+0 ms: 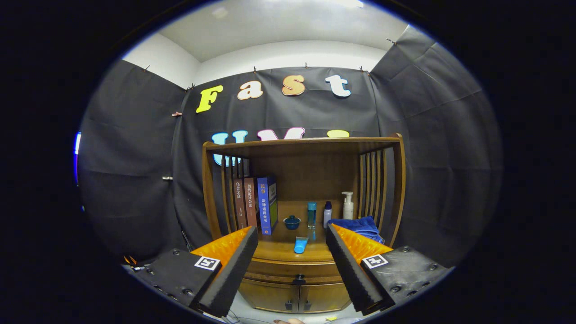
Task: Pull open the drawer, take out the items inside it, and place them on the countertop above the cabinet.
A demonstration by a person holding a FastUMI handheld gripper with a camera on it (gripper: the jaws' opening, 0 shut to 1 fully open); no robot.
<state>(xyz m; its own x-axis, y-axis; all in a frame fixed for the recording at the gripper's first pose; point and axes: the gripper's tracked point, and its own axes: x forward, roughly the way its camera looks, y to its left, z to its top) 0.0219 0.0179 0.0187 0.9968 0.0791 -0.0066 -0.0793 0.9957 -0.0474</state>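
A wooden cabinet stands ahead of my gripper [292,252], whose fingers are spread wide with nothing between them. The drawer [292,271] under the countertop [279,249] is closed, and its dark knob [299,279] sits between and beyond the fingertips. A light blue tube [300,245] lies on the countertop just ahead of the fingers. The drawer's contents are hidden.
On the countertop, under a wooden shelf roof, stand three books [255,204], a small blue lidded bowl [292,221], a teal bottle [311,214], a small white bottle [327,214], a pump bottle [348,206] and a folded blue cloth [360,226]. Two lower doors [297,298] sit below the drawer.
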